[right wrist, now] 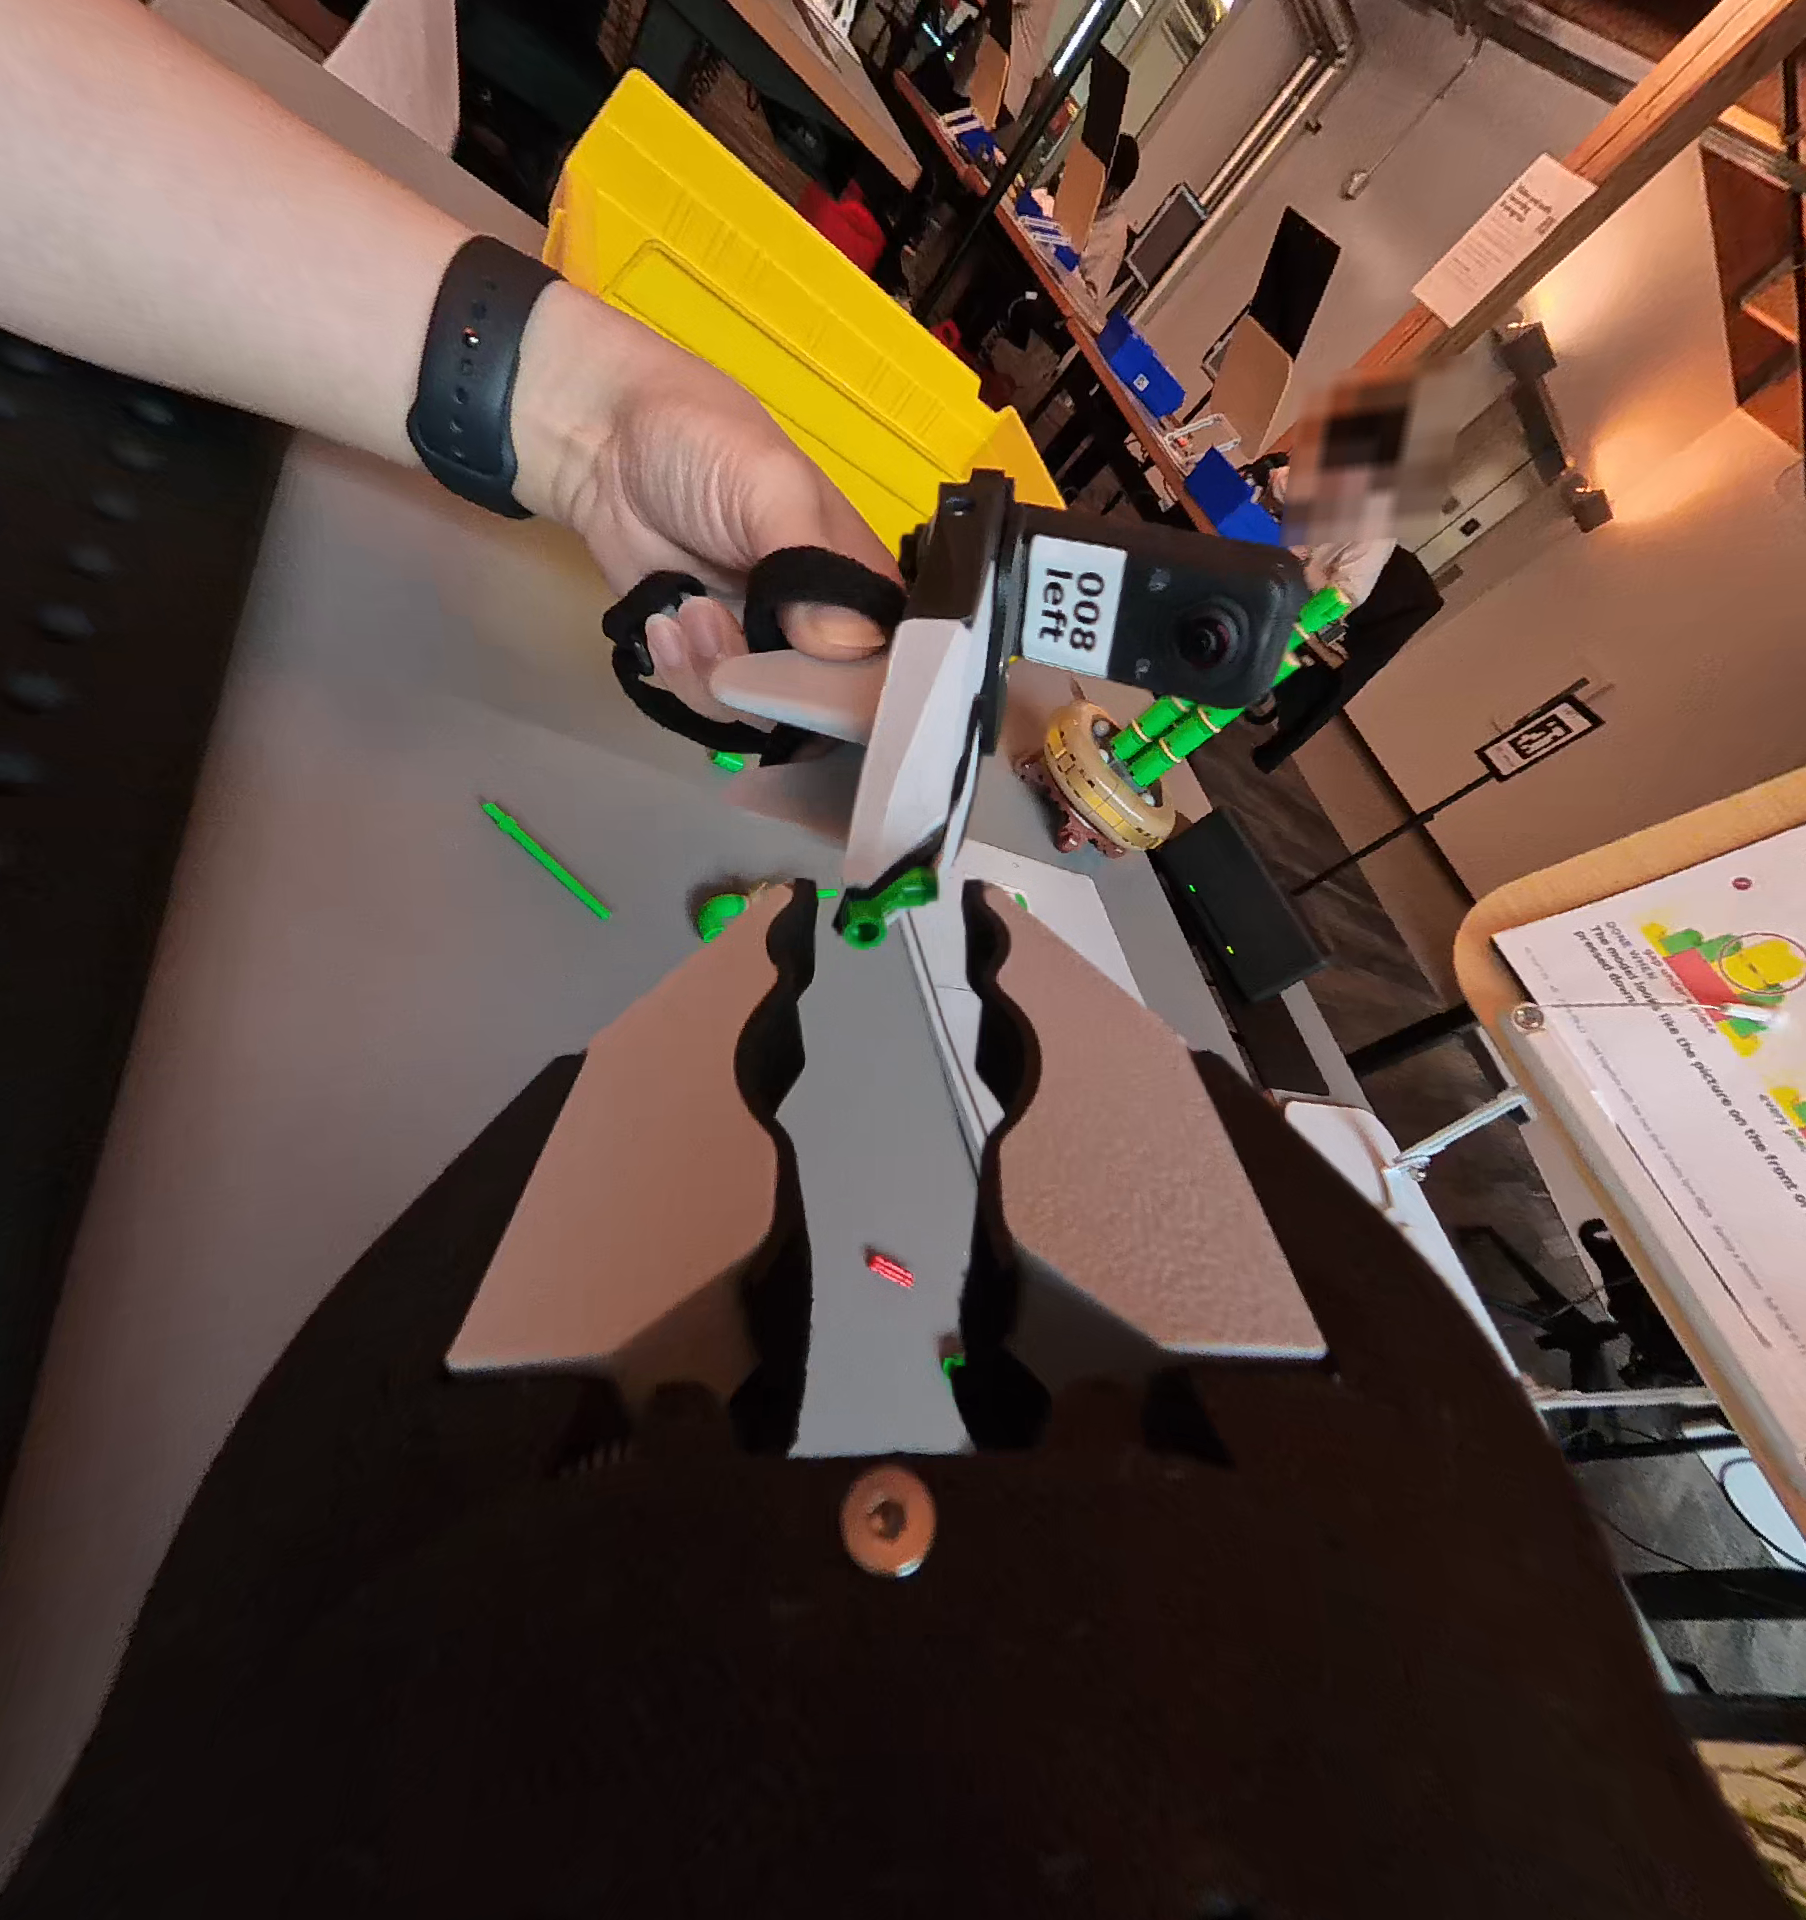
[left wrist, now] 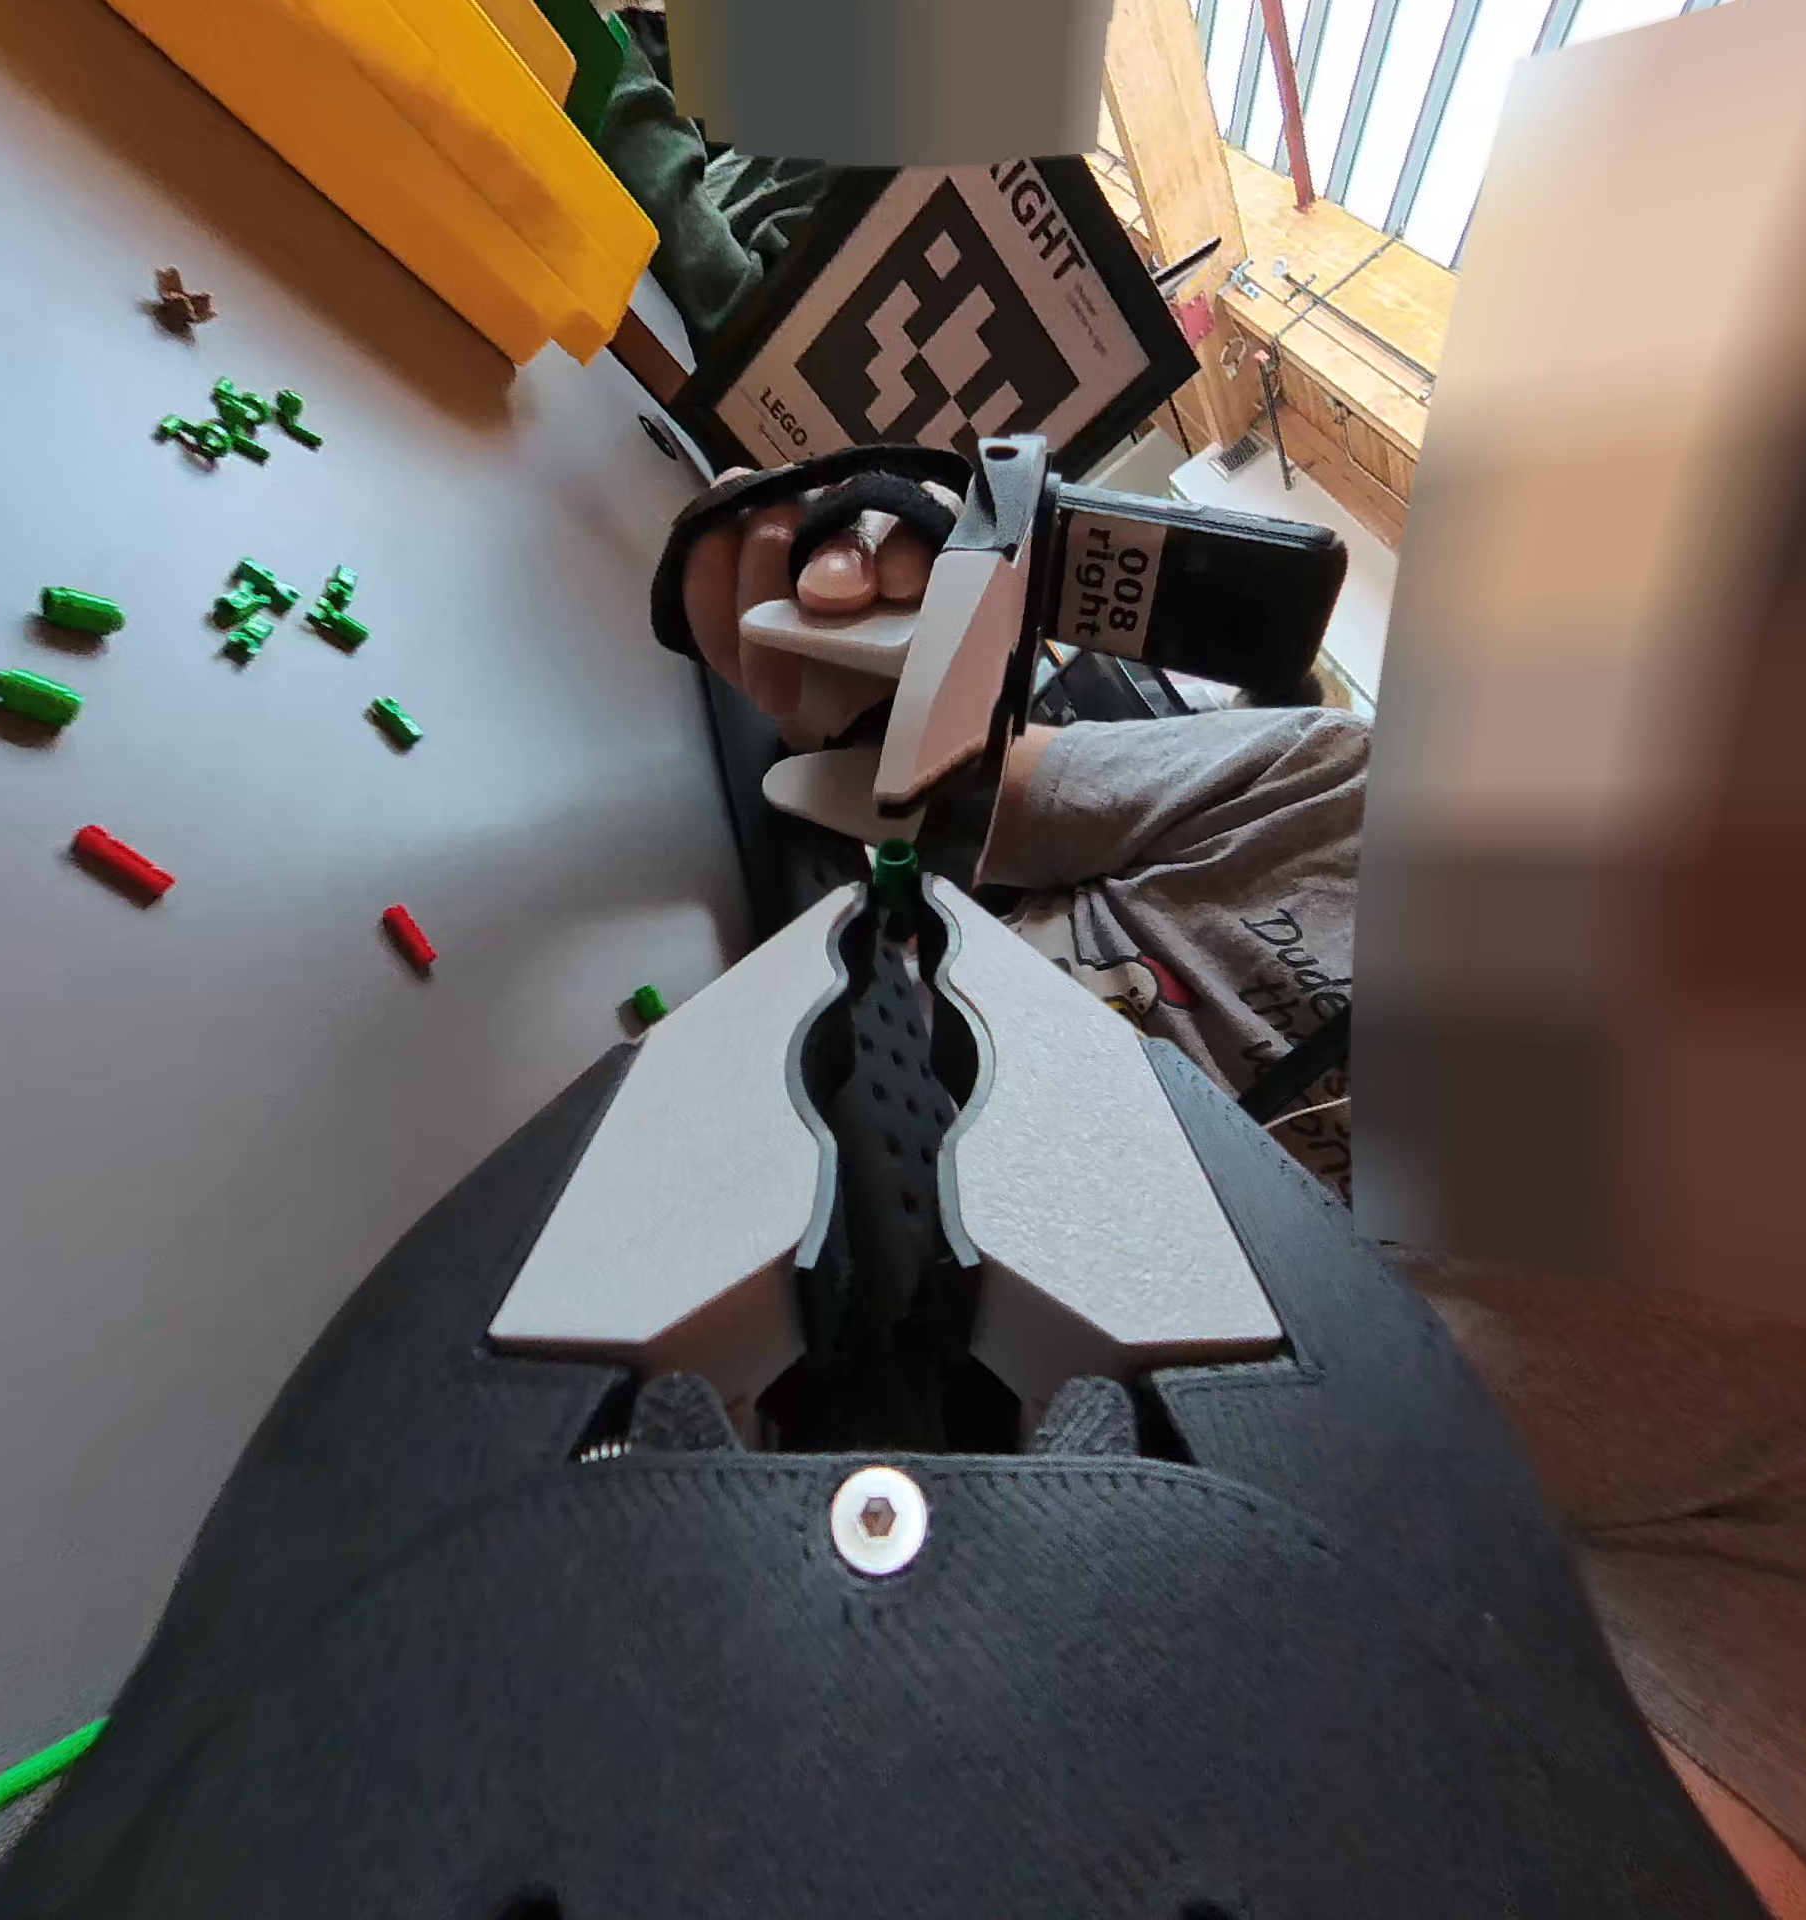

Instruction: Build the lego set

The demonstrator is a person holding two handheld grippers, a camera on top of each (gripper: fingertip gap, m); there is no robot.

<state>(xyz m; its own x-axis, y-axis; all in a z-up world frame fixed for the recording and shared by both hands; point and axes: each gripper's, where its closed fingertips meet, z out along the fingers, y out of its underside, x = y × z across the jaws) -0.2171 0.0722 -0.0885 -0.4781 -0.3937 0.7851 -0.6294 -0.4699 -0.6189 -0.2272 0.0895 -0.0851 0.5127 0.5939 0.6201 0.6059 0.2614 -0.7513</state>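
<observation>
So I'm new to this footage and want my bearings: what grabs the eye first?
The left gripper, shut on a small green piece, held in mid-air right at the tips of the open right gripper. Behind them a big yellow bin sits on the grey table, where green and red pieces lie scattered.

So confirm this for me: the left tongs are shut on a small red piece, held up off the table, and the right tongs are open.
One thing is wrong: the piece is green, not red. The left wrist view shows the left tongs shut on a small green piece; the right wrist view shows it held up off the table. The right tongs are open, as you said.
</observation>
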